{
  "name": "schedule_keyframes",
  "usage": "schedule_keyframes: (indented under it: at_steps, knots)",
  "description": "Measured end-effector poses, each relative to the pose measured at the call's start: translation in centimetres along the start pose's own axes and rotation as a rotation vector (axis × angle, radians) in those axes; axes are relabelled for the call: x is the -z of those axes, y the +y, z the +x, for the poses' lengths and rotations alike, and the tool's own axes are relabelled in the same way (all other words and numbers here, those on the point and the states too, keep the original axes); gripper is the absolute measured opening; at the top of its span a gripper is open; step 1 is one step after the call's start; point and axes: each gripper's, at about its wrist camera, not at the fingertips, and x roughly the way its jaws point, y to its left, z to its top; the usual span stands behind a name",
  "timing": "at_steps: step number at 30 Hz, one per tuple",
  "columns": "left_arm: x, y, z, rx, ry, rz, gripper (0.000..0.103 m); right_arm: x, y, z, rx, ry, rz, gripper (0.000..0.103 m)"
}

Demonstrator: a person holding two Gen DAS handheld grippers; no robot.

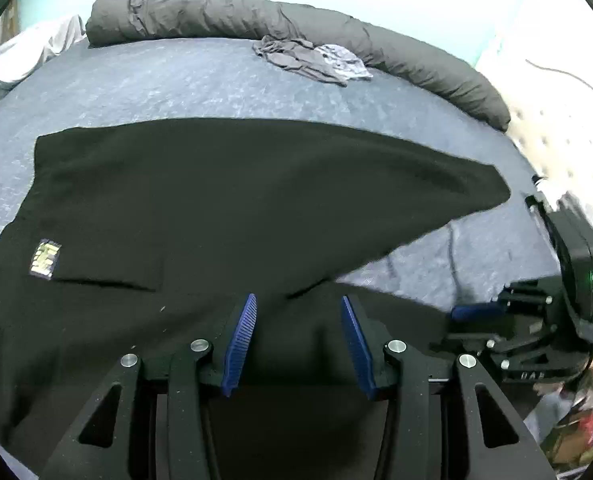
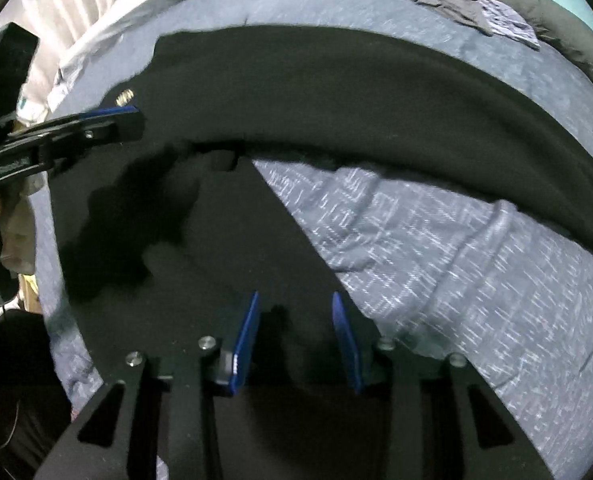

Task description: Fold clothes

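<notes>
Hovering over black garment (image 1: 232,200), left gripper (image 1: 296,304), blue pads parted, nothing pinched between them. Right gripper (image 2: 294,300) likewise held apart above a fold of the same cloth, no fabric caught. Spread flat across blue-grey bedsheet (image 1: 156,88), one corner drawn out to the right. Small yellow label (image 1: 45,259) near its left edge. Farther off: crumpled grey clothes (image 1: 312,60) against rolled dark-grey duvet (image 1: 216,8).
</notes>
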Motion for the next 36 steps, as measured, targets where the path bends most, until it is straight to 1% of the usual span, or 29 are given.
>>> schedule_keyframes:
  at_steps: [2, 6, 8, 9, 10, 12, 15, 19, 21, 24, 27, 31, 33, 35, 36]
  knots:
    - [0.5, 0.5, -0.1, -0.012, -0.011, -0.003, 0.048, -0.4, 0.4, 0.9, 0.013, 0.023, -0.009, 0.038]
    - [1.4, 1.6, -0.2, -0.014, -0.024, -0.021, 0.048, -0.9, 1.4, 2.8, 0.046, 0.062, -0.047, 0.038]
    - [1.8, 2.0, -0.2, -0.023, -0.032, -0.021, 0.048, -1.0, 1.7, 3.4, 0.062, 0.072, -0.062, 0.036]
    - [1.9, 2.3, -0.2, -0.025, -0.038, -0.023, 0.048, -1.0, 1.7, 3.7, 0.067, 0.073, -0.065, 0.03]
    - [2.0, 2.5, -0.2, -0.024, -0.043, -0.029, 0.048, -1.0, 1.6, 3.7, 0.073, 0.068, -0.062, 0.021]
    - [2.4, 2.9, 0.0, -0.021, -0.044, -0.045, 0.048, -1.1, 1.6, 3.6, 0.083, 0.056, -0.058, 0.008]
    - [2.8, 3.2, 0.4, -0.017, -0.038, -0.053, 0.048, -1.1, 1.5, 2.8, 0.087, 0.04, -0.06, 0.004]
    - [3.2, 3.0, 0.8, -0.015, -0.031, -0.045, 0.048, -1.3, 1.0, 0.7, 0.082, 0.004, -0.058, 0.004]
    - [3.3, 2.8, 0.9, -0.016, -0.031, -0.042, 0.048, -1.7, 0.1, -0.6, 0.066, -0.023, -0.027, 0.003]
    - [3.3, 2.7, 1.0, -0.012, -0.031, -0.04, 0.048, -2.3, -1.2, -1.5, 0.061, -0.037, 0.015, 0.003]
    - [3.3, 2.7, 1.0, -0.014, -0.034, -0.037, 0.048, -2.7, -2.6, -1.0, 0.034, -0.039, 0.069, 0.003]
    - [3.4, 2.6, 1.5, -0.023, -0.025, -0.032, 0.048, -2.8, -3.5, 0.5, 0.049, -0.028, 0.105, 0.003]
    - [3.6, 2.7, 1.9, -0.034, -0.012, -0.03, 0.048, -2.8, -3.7, 1.4, 0.044, 0.0, 0.105, 0.004]
    - [3.8, 2.7, 2.1, -0.038, -0.002, -0.025, 0.048, -2.6, -4.2, 1.4, 0.022, 0.002, 0.118, 0.006]
    - [3.9, 2.7, 2.2, -0.04, 0.001, -0.023, 0.048, -2.4, -4.8, 0.7, 0.013, -0.014, 0.129, 0.011]
